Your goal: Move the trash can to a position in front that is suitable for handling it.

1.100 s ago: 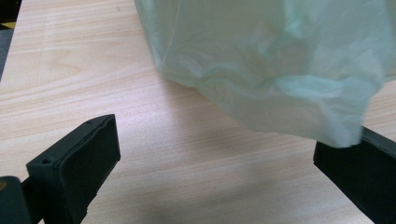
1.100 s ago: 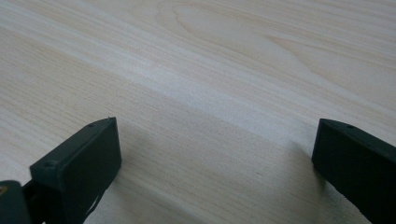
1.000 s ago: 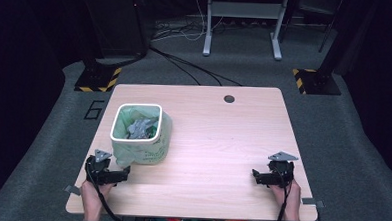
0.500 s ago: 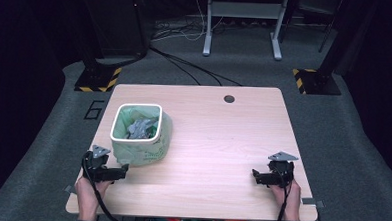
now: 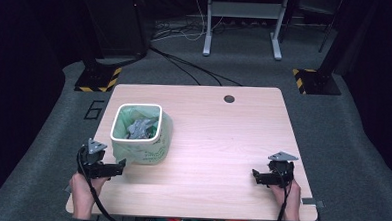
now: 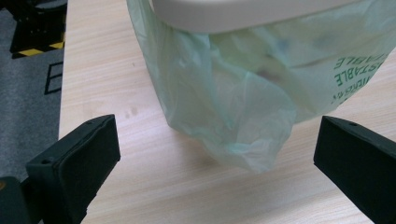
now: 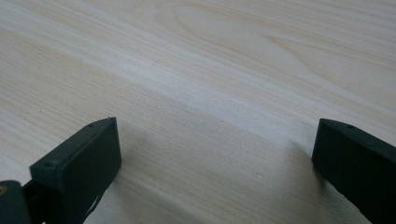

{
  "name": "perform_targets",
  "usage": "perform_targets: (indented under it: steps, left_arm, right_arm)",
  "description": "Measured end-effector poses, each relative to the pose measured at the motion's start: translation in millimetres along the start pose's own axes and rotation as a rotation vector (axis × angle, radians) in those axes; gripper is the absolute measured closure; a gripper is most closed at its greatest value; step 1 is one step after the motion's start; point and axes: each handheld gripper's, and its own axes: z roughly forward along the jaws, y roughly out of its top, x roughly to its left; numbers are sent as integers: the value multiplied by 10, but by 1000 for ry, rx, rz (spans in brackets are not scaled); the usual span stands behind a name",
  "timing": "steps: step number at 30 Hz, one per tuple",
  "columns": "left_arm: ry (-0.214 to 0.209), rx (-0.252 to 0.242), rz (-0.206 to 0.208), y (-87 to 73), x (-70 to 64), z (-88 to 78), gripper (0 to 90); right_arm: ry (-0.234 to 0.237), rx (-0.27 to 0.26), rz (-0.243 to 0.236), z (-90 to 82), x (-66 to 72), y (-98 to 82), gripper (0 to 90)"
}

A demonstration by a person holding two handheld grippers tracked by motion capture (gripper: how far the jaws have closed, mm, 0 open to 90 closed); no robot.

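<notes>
The bin point(image 5: 136, 134) is standing just ahead of the left gripper point(image 5: 112, 169), a little to the right of where its jaws are pointing; it is a small white-rimmed container, and a pale green bag point(image 5: 158, 148) is lining it and hanging down over its outside; in the high view some grey crumpled pieces point(image 5: 143, 128) are lying inside it, but I cannot tell what they are. The left gripper is resting low near the front left corner of the table point(image 5: 222, 141), and a hand point(image 5: 83, 193) is holding it from behind; its jaws are standing wide apart and are holding nothing; in the left gripper view the loose lower fold of the bag point(image 6: 243, 140) is hanging in front of the gap between the two jaws, near them but not touching either one, and green printed letters point(image 6: 359, 74) are showing on the plastic toward the right jaw; the white rim point(image 6: 243, 14) is running above. Well apart, on the other side of the table, the right gripper point(image 5: 262, 177) is sitting near the front right corner, with the other hand point(image 5: 291, 199) behind it; its jaws are also spread wide and are gripping nothing; in the right gripper view bare light wood point(image 7: 210, 70) is lying between and ahead of the jaws.
</notes>
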Motion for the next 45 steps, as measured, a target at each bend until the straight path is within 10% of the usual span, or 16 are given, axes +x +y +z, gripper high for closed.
perform_targets:
  steps: [26, 45]
  left_arm:
    - [-20, -85, 58, 495, -189, -227, 3]
    - [-123, -66, 94, 1016, -354, 75, 19]
  right_arm:
    - [0, 0, 0, 0, 1, 0, 4]
    - [0, 0, 0, 0, 0, 0, 4]
